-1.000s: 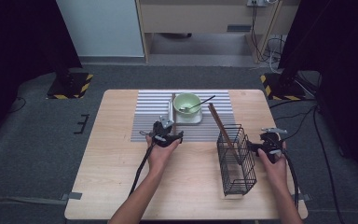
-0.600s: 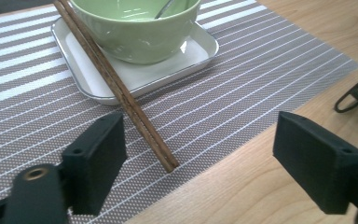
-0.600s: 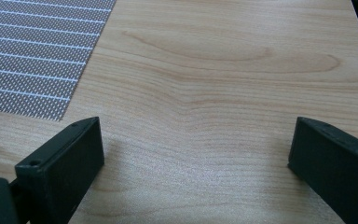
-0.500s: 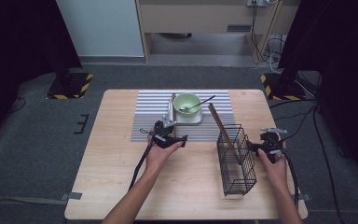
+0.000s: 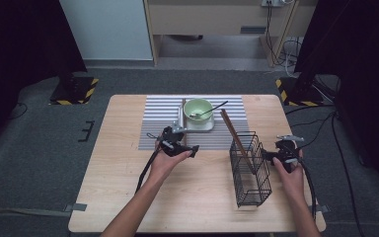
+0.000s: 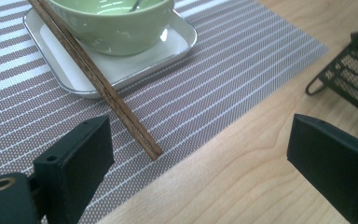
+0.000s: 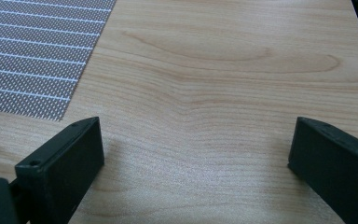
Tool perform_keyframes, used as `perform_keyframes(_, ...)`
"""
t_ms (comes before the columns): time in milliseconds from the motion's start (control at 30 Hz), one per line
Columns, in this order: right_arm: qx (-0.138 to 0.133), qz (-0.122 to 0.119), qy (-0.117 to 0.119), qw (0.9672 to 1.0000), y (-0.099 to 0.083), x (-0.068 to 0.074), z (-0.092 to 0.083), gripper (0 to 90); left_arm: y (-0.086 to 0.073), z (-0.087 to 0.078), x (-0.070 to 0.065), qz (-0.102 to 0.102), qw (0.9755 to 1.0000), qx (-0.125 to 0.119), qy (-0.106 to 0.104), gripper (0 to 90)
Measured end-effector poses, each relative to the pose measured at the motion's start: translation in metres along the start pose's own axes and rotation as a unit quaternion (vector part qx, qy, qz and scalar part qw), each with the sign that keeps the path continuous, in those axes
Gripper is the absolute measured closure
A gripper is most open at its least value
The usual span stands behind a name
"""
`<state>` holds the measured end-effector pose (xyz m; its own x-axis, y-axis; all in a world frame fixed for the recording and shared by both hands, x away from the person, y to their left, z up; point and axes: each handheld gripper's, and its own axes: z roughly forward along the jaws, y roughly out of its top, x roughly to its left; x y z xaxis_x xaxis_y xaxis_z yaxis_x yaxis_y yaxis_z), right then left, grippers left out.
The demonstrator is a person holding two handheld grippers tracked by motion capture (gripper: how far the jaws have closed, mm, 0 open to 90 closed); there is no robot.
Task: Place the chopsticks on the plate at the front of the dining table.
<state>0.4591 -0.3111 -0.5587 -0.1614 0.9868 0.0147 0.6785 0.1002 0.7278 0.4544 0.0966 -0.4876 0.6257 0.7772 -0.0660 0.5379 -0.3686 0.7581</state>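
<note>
A green bowl (image 5: pixel 198 109) with a dark spoon (image 5: pixel 212 109) in it stands on a white square tray (image 5: pixel 200 125) on the striped placemat (image 5: pixel 160 123). A pair of brown chopsticks (image 6: pixel 98 79) lies with one end on the tray's rim and its tip on the mat. My left gripper (image 6: pixel 214 154) is open just short of that tip, low over the mat's edge (image 5: pixel 185 143). Another brown chopstick (image 5: pixel 229 128) leans out of a black wire basket (image 5: pixel 250 168). Right of the basket, my right gripper (image 5: pixel 276 154) is open over bare wood (image 7: pixel 196 158).
The wooden table (image 5: pixel 128 197) has bare wood in front of the mat and at its left. The basket's corner (image 6: pixel 349 79) shows to the right of my left gripper. A corner of the mat (image 7: pixel 32 56) lies ahead of my right gripper, to the left.
My left gripper has shifted slightly to the right along the mat's front edge. The right gripper and the basket have stayed where they were.
</note>
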Motion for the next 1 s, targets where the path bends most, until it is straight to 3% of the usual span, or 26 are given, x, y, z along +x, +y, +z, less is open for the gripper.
perform_keyframes(333, 0.0, 0.0, 0.0, 1.0, 0.0, 0.0, 0.0, 3.2, 0.001, -0.014, 0.004, 0.01, 0.9999, 0.005, -0.013, 5.1)
perform_keyframes(667, 0.0, 0.0, 0.0, 1.0, 0.0, 0.0, 0.0, 3.2, -0.004, -0.04, 0.014, 0.021, 0.9997, 0.009, -0.007, 4.8)
perform_keyframes(1000, 0.0, 0.001, -0.001, 1.0, 0.0, 0.0, 0.0, 3.1, -0.018, -0.057, 0.032, 0.017, 0.9997, 0.016, 0.005, 4.7)
